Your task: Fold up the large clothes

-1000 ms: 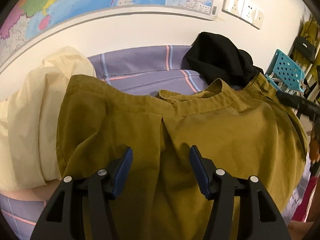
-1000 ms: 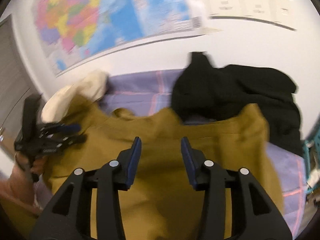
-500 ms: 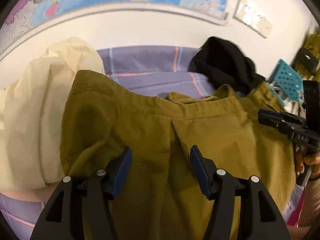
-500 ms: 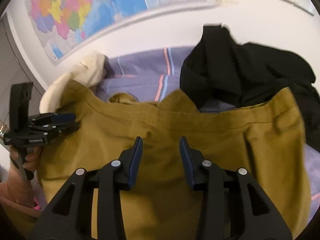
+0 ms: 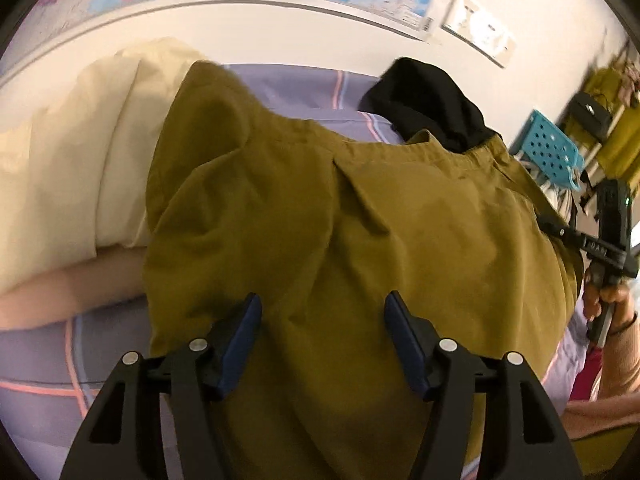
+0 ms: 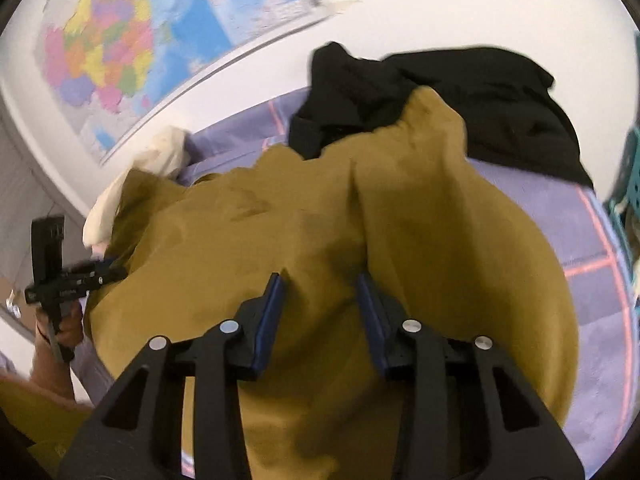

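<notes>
A large olive-brown garment (image 5: pixel 360 216) lies spread on the purple checked bed sheet (image 5: pixel 304 84), collar edge toward the wall; it also shows in the right wrist view (image 6: pixel 304 240). My left gripper (image 5: pixel 322 312) hovers open over its near left part, fingers apart, nothing between them. My right gripper (image 6: pixel 320 292) hovers open over the garment's right half, empty. Each gripper shows in the other's view, the right gripper at the garment's right edge (image 5: pixel 560 234) and the left gripper at its left edge (image 6: pixel 96 276).
A cream garment (image 5: pixel 76 152) lies to the left and a black garment (image 5: pixel 432 100) at the back right, partly under the olive one. A wall with a map (image 6: pixel 132 48) is behind the bed. A teal stool (image 5: pixel 552 152) stands to the right.
Both grippers have swung outward toward the garment's sides and moved in closer. The garment's far corners have bunched and lifted a little. Both grippers stayed open.
</notes>
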